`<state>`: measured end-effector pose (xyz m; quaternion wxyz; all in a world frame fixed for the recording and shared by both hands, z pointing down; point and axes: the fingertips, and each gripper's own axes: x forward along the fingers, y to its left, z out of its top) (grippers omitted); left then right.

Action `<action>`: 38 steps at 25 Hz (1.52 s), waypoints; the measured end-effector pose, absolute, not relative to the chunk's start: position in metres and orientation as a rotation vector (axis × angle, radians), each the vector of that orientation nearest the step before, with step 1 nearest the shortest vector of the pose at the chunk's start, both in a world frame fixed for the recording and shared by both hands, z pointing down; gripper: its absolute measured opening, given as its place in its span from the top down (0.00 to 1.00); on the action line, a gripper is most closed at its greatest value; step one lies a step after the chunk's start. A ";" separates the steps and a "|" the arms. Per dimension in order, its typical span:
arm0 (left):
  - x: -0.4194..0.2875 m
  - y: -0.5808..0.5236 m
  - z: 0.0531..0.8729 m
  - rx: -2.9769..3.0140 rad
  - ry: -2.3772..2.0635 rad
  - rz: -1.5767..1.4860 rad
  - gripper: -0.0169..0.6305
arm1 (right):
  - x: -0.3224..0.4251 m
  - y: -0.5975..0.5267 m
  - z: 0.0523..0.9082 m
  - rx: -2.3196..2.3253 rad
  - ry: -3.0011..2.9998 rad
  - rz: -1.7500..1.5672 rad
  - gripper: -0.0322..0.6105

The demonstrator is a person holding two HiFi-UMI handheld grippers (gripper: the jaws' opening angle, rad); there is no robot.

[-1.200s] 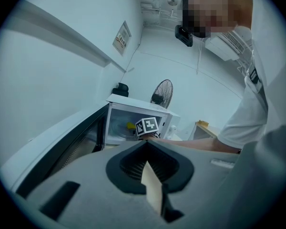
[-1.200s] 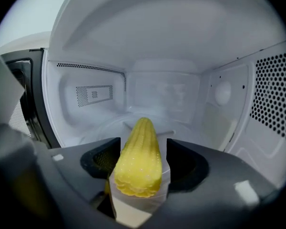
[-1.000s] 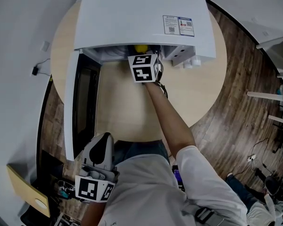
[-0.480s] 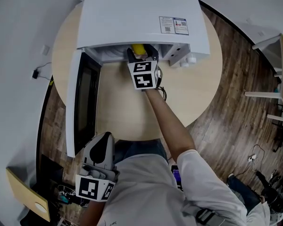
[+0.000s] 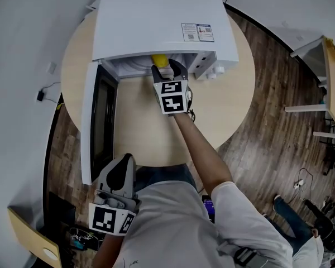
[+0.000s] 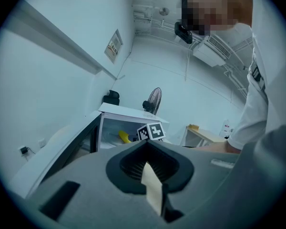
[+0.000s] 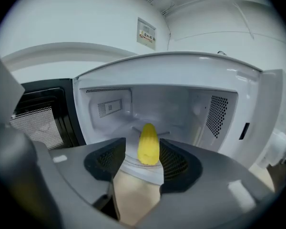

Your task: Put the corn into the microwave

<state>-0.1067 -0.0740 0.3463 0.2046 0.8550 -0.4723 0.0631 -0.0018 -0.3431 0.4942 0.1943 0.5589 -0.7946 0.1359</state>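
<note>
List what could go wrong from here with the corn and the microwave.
1. The yellow corn cob lies with its near end close to the mouth of the open white microwave, in line with the right gripper. Its jaws have just been closing with nothing gripped, so they might nip the cob and drag it out.
2. The round cob may roll toward the sill.
3. The microwave's dark-windowed door stands wide open; swung shut too soon, it could strike the gripper.

Yellow corn (image 7: 148,144); white microwave (image 5: 156,24), door (image 7: 38,123) seemingly black mesh.
</note>
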 end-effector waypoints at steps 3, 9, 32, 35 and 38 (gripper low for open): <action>-0.108 -0.073 0.345 2.380 -1.296 0.140 0.98 | 0.000 -0.335 0.489 1.578 -2.230 0.398 0.61; -0.112 -0.068 0.341 2.399 -1.281 0.115 0.98 | 0.005 -0.320 0.475 1.581 -2.244 0.419 0.63; -0.116 -0.064 0.327 2.461 -1.211 0.015 0.98 | 0.021 -0.219 0.411 1.597 -2.331 0.434 0.93; -0.119 -0.066 0.325 2.461 -1.214 0.008 0.98 | 0.020 -0.202 0.403 1.575 -2.347 0.436 0.93; -0.124 -0.068 0.325 2.465 -1.225 0.004 0.98 | 0.018 -0.189 0.400 1.547 -2.369 0.468 0.93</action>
